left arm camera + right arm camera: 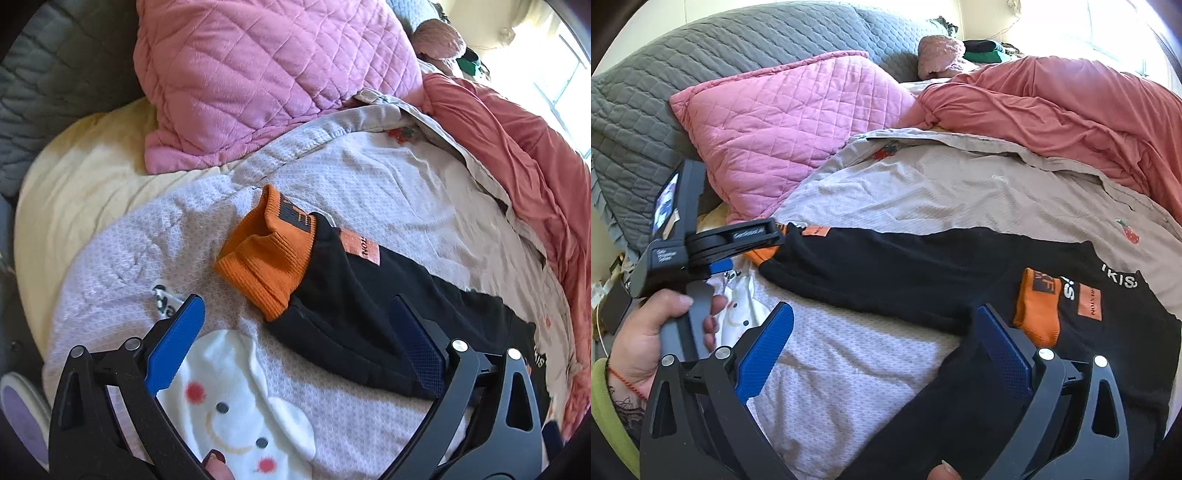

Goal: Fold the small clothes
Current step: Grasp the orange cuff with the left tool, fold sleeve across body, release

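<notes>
A small black garment (354,295) with orange ribbed cuffs (266,254) and an orange label (360,245) lies spread on the pale bed cover (369,177). My left gripper (295,306) hovers open over the cuff end, one blue pad (173,343) beside it and the other over the black cloth. In the right wrist view the garment (923,273) stretches across the bed, with a second orange cuff (1038,306) on its right part. My right gripper (882,310) is open just above its near edge, holding nothing.
A white cloth with a smiling face (229,398) lies under the left gripper. A pink quilted pillow (258,74), a salmon blanket (1071,103) and a grey quilt (683,74) bound the bed. A hand (653,339) holds the left tool.
</notes>
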{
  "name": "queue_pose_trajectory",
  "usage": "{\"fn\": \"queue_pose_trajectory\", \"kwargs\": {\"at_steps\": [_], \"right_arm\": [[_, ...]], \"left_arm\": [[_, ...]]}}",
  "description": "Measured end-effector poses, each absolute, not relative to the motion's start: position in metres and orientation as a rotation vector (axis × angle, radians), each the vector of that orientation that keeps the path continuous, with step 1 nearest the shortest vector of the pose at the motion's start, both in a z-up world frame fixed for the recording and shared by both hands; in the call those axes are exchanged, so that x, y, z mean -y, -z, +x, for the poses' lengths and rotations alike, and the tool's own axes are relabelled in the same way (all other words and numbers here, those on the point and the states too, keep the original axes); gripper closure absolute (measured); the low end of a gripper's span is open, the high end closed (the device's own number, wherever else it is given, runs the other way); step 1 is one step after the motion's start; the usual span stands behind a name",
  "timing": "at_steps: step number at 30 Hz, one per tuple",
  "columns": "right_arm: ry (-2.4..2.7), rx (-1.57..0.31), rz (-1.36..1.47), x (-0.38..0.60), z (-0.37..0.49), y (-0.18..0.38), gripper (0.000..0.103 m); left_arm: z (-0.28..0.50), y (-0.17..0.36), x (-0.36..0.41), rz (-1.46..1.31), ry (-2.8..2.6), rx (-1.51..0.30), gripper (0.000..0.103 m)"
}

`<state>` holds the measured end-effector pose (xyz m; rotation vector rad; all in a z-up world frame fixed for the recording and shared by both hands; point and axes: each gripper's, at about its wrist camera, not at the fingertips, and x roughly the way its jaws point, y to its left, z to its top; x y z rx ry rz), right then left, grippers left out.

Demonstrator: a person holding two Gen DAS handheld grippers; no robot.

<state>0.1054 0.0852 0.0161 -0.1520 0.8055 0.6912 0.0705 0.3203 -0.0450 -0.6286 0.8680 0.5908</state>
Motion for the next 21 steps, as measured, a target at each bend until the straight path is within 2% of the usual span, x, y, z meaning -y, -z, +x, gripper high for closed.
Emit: {"fn": "queue_pose_trajectory", "kwargs": {"at_steps": [1,3,6,13,14,15,17,18,21], "right_arm": [[-0.69,-0.808,-0.153,-0.084,0.105,-0.014,0.005],[-0.686,-0.816,-0.153,-0.081,0.105,-0.01,0.005],[-0.65,-0.838,-0.145,-0.068,0.109,-0.002,0.005],[-0.56,-0.882,-0.065,-0.028,0.123,0.009,0.005],[-0.549,-0.881,-0.065,-0.024,0.123,0.01,0.005],[-0.53,-0.879,-0.063,-0.017,0.124,0.011,0.005],[-0.505,-0.88,-0.051,-0.007,0.127,0.013,0.005],[-0.49,-0.883,-0.044,-0.002,0.129,0.014,0.005],[-0.446,-0.896,-0.01,0.016,0.134,0.018,0.005]], "left_arm": [[0.072,0.047,-0.321,-0.633,-0.589,-0.866,0.016],[0.075,0.054,-0.323,-0.659,-0.587,-0.873,0.042],[0.079,0.058,-0.325,-0.692,-0.579,-0.859,0.047],[0.094,0.061,-0.328,-0.707,-0.584,-0.834,0.047],[0.097,0.062,-0.327,-0.704,-0.585,-0.831,0.059],[0.098,0.061,-0.326,-0.691,-0.593,-0.832,0.076],[0.099,0.059,-0.324,-0.675,-0.603,-0.821,0.09],[0.097,0.057,-0.324,-0.687,-0.593,-0.809,0.094],[0.095,0.047,-0.322,-0.7,-0.545,-0.762,0.095]]}}
